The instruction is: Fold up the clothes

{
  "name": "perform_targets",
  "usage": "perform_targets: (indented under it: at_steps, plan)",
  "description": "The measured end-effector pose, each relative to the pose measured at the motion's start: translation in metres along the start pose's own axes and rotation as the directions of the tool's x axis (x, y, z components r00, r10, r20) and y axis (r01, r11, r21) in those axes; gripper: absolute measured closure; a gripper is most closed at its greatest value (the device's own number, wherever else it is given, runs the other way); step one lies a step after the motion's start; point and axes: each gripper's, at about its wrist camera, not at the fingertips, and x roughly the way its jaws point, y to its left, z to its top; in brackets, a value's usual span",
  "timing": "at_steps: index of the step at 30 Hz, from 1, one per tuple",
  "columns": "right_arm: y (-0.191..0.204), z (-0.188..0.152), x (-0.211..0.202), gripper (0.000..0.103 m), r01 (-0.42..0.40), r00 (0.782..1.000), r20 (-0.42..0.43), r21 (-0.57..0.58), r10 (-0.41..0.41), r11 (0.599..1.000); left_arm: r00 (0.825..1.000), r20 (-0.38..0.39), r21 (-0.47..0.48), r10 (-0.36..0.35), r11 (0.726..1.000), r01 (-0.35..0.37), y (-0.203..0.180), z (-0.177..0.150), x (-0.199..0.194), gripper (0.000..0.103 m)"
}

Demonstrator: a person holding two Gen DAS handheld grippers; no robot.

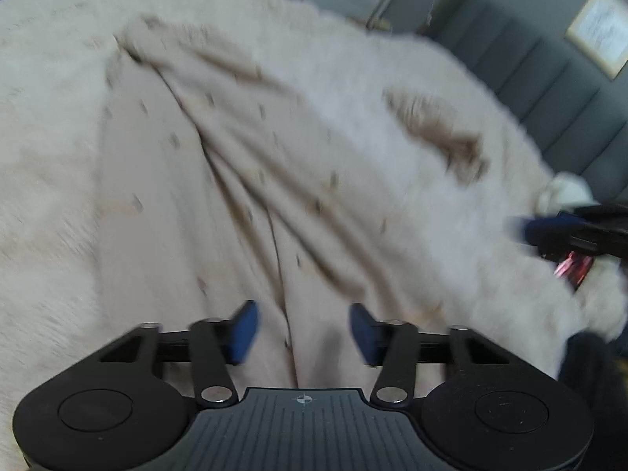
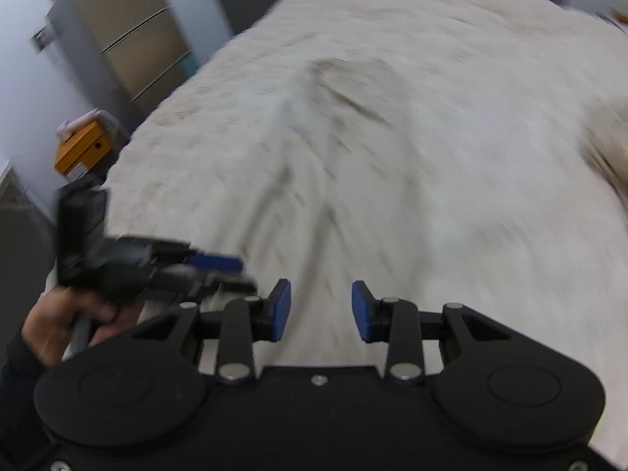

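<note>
Both tongs (image 1: 304, 327) (image 2: 321, 310): black linkage bodies, blue pads, silver pivot screws; dark sleeve (image 2: 15, 384) at left hand (image 2: 59, 325).

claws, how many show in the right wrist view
2. The right claw sits at bottom centre, jaws apart over the fluffy blanket. The left claw reaches in from the left edge, blurred.

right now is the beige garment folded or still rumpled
Rumpled: the beige garment lies in loose diagonal creases on the fluffy blanket, no neat fold.
</note>
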Motion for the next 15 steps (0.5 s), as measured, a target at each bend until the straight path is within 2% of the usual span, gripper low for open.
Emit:
perform_targets:
  at_steps: [1,2,3,4,5,8,10,13,15]
  plan:
    - [-0.010,-0.019,-0.021,0.070,0.008,1.000,0.008,0.031,-0.008,0.999,1.000,-0.005,0.016,0.022,1.000,-0.022,-0.005,-0.002,0.005,0.081]
    - [-0.024,-0.033,-0.035,0.070,0.016,1.000,0.023,0.060,-0.017,0.998,0.999,-0.005,0.026,0.043,0.999,-0.043,-0.009,-0.005,0.007,0.099]
    - [-0.032,-0.040,-0.042,0.069,0.016,0.999,0.028,0.075,-0.018,0.997,0.998,0.003,0.033,0.062,0.998,-0.062,-0.013,-0.005,0.006,0.103]
    - [-0.046,-0.056,-0.057,0.069,0.007,0.999,0.038,0.104,-0.011,0.995,0.997,0.011,0.039,0.081,0.996,-0.082,-0.017,-0.006,0.004,0.103]
    - [-0.051,-0.059,-0.057,0.069,0.006,0.999,0.041,0.109,-0.011,0.994,0.990,0.034,0.059,0.139,0.988,-0.141,-0.026,-0.008,-0.004,0.103]
    - [-0.073,-0.086,-0.075,0.069,0.002,0.998,0.066,0.156,-0.012,0.988,0.976,0.130,0.001,0.177,0.984,-0.179,-0.040,-0.014,-0.052,0.103]
    - [-0.082,-0.103,-0.082,0.069,-0.021,0.997,0.071,0.182,0.008,0.983,0.966,0.183,-0.068,0.185,0.982,-0.175,-0.037,-0.025,-0.077,0.103]
    - [-0.086,-0.117,-0.083,0.069,-0.074,0.995,0.081,0.179,0.061,0.981,0.910,0.263,-0.277,0.320,0.929,-0.247,-0.021,-0.059,-0.126,0.103]
    - [-0.085,-0.121,-0.085,0.069,-0.108,0.991,0.098,0.169,0.092,0.980,0.890,0.193,-0.393,0.412,0.864,-0.315,0.000,-0.079,-0.129,0.101]
